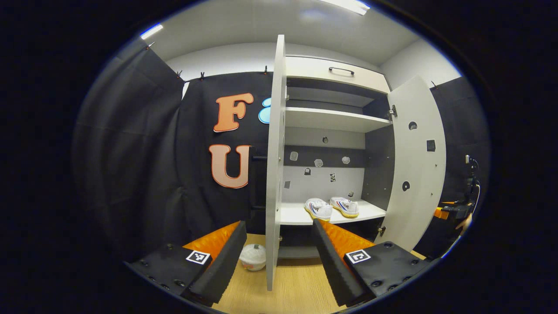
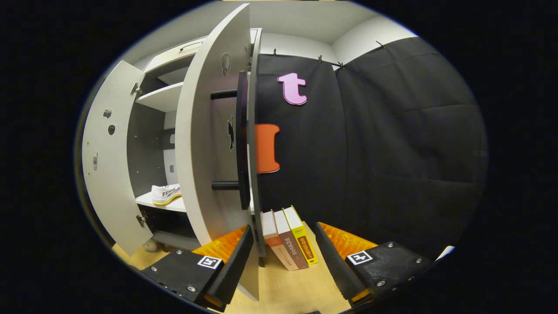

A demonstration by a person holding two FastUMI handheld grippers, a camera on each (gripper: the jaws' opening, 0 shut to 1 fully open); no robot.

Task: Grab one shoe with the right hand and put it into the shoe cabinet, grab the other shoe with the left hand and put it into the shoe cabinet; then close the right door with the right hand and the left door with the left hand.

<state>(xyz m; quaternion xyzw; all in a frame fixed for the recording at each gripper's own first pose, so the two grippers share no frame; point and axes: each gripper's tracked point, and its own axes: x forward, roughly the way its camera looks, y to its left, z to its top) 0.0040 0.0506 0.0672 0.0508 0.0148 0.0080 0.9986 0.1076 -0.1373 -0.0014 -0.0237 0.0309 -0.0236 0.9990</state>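
The place was a recording booth: black cloth [image 2: 392, 144] walled a shoe cabinet [image 1: 331, 120] on a wooden floor [image 1: 296, 283].

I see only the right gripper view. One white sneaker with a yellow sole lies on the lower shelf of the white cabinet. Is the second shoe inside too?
Observer: Yes. The left gripper view shows one white sneaker and, beside it, the other white sneaker, both on the white lower shelf.
Operator: And where is the left gripper?
Observer: The left gripper is open and faces the white left door edge-on. The door's edge shows between its fingers. I cannot tell whether they touch it.
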